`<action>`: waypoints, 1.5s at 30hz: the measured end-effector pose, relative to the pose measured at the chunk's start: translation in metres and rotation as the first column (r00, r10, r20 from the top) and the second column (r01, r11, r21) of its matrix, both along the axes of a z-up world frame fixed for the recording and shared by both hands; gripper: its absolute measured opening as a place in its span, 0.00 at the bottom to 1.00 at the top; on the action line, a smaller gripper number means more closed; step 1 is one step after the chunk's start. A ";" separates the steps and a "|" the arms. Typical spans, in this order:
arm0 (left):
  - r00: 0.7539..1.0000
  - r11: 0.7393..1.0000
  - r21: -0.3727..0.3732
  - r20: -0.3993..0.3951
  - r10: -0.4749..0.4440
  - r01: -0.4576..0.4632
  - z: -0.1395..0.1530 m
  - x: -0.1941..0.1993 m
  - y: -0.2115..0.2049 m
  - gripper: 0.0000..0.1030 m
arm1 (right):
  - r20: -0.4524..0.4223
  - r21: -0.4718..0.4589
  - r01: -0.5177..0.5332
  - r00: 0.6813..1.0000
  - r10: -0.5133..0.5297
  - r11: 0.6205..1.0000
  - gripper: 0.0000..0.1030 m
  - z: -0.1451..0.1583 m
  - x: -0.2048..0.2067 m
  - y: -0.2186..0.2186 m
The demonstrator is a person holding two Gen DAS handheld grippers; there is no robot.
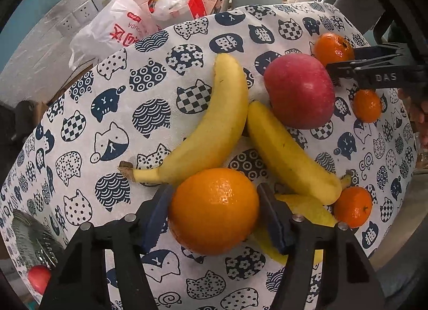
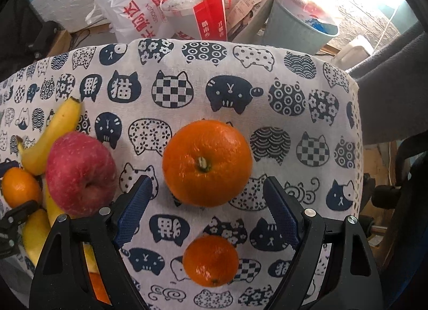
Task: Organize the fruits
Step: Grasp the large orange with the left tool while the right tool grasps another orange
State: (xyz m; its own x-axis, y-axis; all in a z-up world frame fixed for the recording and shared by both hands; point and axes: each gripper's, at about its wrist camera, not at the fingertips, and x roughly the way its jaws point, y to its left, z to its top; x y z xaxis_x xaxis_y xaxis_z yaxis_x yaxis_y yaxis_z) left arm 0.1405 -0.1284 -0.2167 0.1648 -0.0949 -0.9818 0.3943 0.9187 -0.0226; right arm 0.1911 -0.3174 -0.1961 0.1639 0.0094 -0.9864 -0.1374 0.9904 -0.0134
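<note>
Progress: early, by my reading. All the fruit you can see lies mixed on the cat-print cloth [image 1: 107,123], with no sorted group showing.
Done: nothing that you can confirm. A glass dish [image 1: 29,232] shows at the edge of the left wrist view, well apart from the red apple [image 1: 299,90]. A red fruit [image 1: 38,278] sits by the dish, but you cannot tell whether it is in it.
Left to do: nearly everything, starting with the big orange.
Bananas: two. The longer banana [image 1: 214,123] lies just beside the apple. The second banana [image 1: 289,149] touches the apple and runs from it toward your left claw.
Apples: one for certain, plus that red fruit by the dish.
Big orange [image 1: 214,211]: one, near the apple, beyond the bananas.
Yellow fruit [image 1: 305,211]: one, half hidden, kind unclear.
Small oranges: three. The first small orange [image 2: 207,163] and the second small orange [image 2: 211,259] lie just beside the apple, and the third small orange [image 1: 353,207] lies at the second banana's stem end.
Left claw [image 1: 214,186]: your pads flank the big orange closely. You cannot tell whether they are pressing it.
Right claw [image 2: 207,178]: spread wide and holding nothing. The first small orange sits at its tips and the second lies between its fingers.
</note>
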 end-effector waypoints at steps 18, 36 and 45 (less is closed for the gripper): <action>0.995 1.000 -0.001 0.094 -0.025 0.025 0.036 -0.022 0.010 0.64 | 0.085 0.002 -0.038 0.996 0.037 0.999 0.50 0.023 -0.009 0.008; 0.995 0.999 -0.014 0.087 0.042 -0.041 0.039 -0.019 0.035 0.64 | 0.022 0.037 0.037 0.999 -0.038 0.999 0.70 0.005 0.007 0.005; 0.996 0.999 -0.019 0.074 0.048 -0.047 0.035 -0.012 0.040 0.64 | 0.030 0.024 0.053 0.998 -0.054 0.998 0.71 -0.009 0.025 0.005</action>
State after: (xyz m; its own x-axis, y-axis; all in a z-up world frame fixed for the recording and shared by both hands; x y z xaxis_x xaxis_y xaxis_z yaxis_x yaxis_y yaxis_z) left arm 0.1285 -0.0884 -0.1822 0.2418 -0.1023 -0.9649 0.3514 0.9361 -0.0112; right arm 0.2162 -0.3129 -0.2047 0.1950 0.0227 -0.9805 -0.0838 0.9965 0.0064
